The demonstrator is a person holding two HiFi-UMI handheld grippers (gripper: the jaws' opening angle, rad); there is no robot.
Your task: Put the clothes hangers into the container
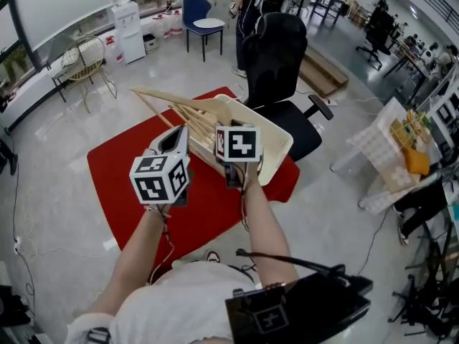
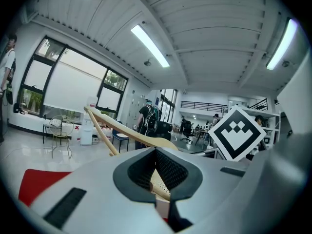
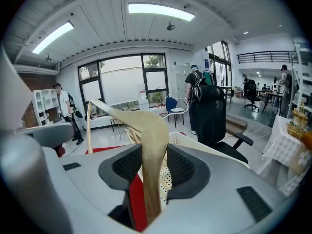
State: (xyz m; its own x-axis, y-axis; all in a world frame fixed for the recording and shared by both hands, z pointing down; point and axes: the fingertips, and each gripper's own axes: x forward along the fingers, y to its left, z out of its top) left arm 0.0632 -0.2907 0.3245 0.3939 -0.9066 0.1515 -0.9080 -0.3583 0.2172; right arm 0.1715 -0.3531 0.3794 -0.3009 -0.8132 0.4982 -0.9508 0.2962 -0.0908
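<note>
Wooden, pale and curved, clamped in the right tongs [image 3: 153, 162]: one clothes hanger [image 3: 151, 140], both dark pads pressed against its sides, with the gap between them as wide as the wood. Past the pads, arching up and away to the left toward a far tip, with a thin bar dropping from that tip. Just behind it, a cream perforated container [image 1: 278, 143], seen in the head view above a red mat [image 1: 143, 192] on the glossy grey floor [image 1: 64, 156]; resting there or lifted clear, impossible to tell. Already loaded with more hangers [image 1: 183, 110], long ends poking out past the rim at the upper left. Left tongs [image 2: 155, 172] only narrowly parted, pads drawing together into a V. In that gap, a strip of cream perforated wall and a thin pale bar; pressed by the pads or merely seen through them, impossible to tell. Above the left tongs, another long view of the hanger's arm, slanting up to the left. In the head view, both tongs raised side by side in front of the container, left marker cube [image 1: 159, 178] a little lower than the right marker cube [image 1: 237, 143], forearms reaching in from below. Beyond the container, a black office chair [image 1: 276, 59].
</note>
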